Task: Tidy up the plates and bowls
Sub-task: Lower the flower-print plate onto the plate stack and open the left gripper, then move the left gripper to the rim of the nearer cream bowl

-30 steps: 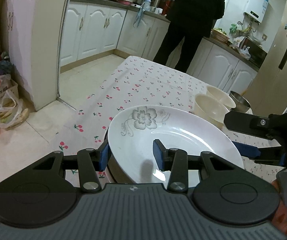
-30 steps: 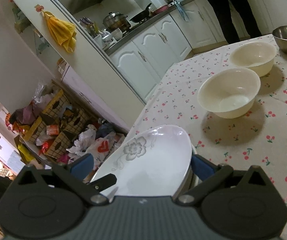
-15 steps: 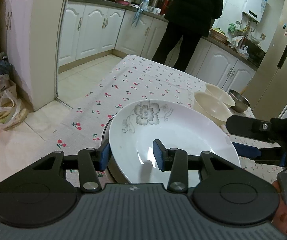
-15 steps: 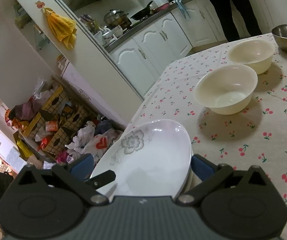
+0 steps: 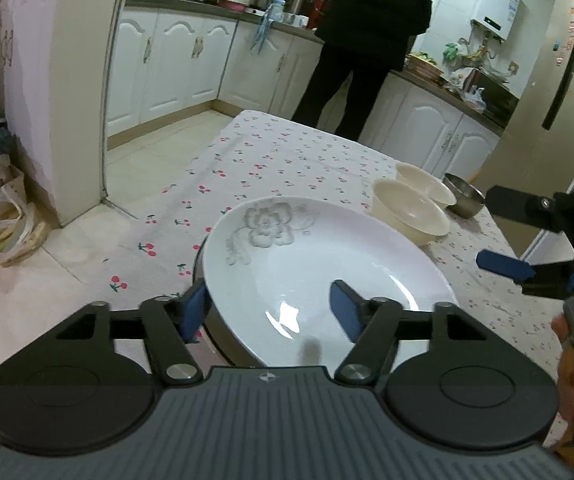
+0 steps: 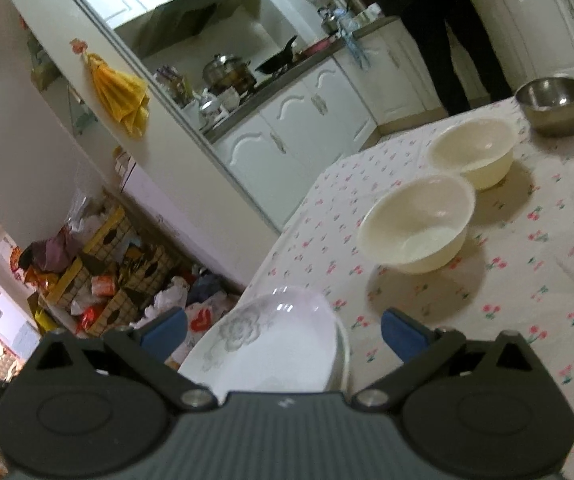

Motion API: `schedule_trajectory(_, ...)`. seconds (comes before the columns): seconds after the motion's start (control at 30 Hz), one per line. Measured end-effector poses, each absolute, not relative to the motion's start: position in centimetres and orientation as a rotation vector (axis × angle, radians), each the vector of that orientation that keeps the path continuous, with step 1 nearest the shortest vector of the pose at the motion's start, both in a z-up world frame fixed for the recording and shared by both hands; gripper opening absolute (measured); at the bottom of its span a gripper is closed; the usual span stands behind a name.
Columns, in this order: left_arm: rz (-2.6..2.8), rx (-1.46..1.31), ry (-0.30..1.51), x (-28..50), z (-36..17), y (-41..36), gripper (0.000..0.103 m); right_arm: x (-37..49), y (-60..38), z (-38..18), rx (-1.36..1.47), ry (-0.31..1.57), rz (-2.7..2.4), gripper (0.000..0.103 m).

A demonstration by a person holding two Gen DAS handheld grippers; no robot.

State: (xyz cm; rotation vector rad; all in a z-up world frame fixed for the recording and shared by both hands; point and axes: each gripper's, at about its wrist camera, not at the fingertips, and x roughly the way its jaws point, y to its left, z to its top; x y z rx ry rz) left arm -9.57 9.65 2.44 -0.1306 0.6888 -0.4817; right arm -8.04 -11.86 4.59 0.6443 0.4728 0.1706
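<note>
A white plate with a grey flower (image 5: 319,264) rests on a darker dish at the near end of the cherry-print table (image 5: 279,160). My left gripper (image 5: 269,314) is open, its fingers astride the plate's near rim. My right gripper (image 6: 285,332) is open, just above the plate's right side (image 6: 271,344); it also shows in the left wrist view (image 5: 527,236). Two cream bowls (image 6: 417,226) (image 6: 473,152) stand farther along the table, and a steel bowl (image 6: 551,104) behind them.
A person in black (image 5: 367,36) stands at the kitchen counter beyond the table's far end. White cabinets (image 5: 175,64) line the wall. Bags and clutter (image 6: 99,280) lie on the floor left of the table. A fridge (image 5: 559,92) stands at the right.
My left gripper's fingers have spread wider around the plate's rim. Both grippers have risen and pulled back a little; the plate sits lower in both views.
</note>
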Motion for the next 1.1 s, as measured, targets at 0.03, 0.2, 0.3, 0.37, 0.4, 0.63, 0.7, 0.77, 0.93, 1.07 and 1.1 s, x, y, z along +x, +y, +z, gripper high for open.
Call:
schedule_trajectory(0.03,-0.479,-0.123,0.684,-9.7,2.5,9.6,0.099,-8.3,-12.2,4.7,0.647,0.458,0.158,0.102)
schedule_trajectory(0.2,-0.450,-0.098,0.689,-9.4,2.0,10.0,0.100,-9.3,-14.5,4.8,0.670,0.382,0.090,0.102)
schedule_trajectory(0.3,-0.439,-0.095,0.683,-9.4,2.2,10.4,0.101,-9.9,-15.7,4.9,0.661,0.340,0.042,0.102)
schedule_trajectory(0.37,-0.432,-0.093,0.672,-9.5,2.5,10.5,0.102,-9.9,-16.8,4.8,0.672,0.327,0.020,0.102)
schedule_trajectory(0.4,-0.428,-0.096,0.667,-9.5,2.6,10.5,0.103,-9.8,-17.3,4.7,0.688,0.323,0.020,0.102)
schedule_trajectory(0.63,-0.447,-0.104,0.583,-9.9,3.9,9.3,0.103,-9.0,-19.5,3.9,0.769,0.307,0.037,0.103)
schedule_trajectory(0.7,-0.467,-0.113,0.568,-9.9,4.1,8.8,0.103,-8.6,-19.8,3.9,0.768,0.313,0.038,0.103)
schedule_trajectory(0.77,-0.488,-0.117,0.563,-9.9,4.3,8.1,0.103,-8.2,-20.2,4.0,0.777,0.315,0.041,0.103)
schedule_trajectory(0.93,-0.524,-0.110,0.566,-9.5,4.6,6.3,0.103,-7.2,-21.2,5.0,0.774,0.286,0.050,0.103)
schedule_trajectory(1.07,-0.550,-0.115,0.561,-8.8,5.3,5.1,0.103,-6.2,-22.2,5.8,0.768,0.264,0.061,0.103)
schedule_trajectory(1.1,-0.557,-0.116,0.558,-8.6,5.4,5.0,0.103,-6.0,-22.4,5.9,0.769,0.258,0.060,0.103)
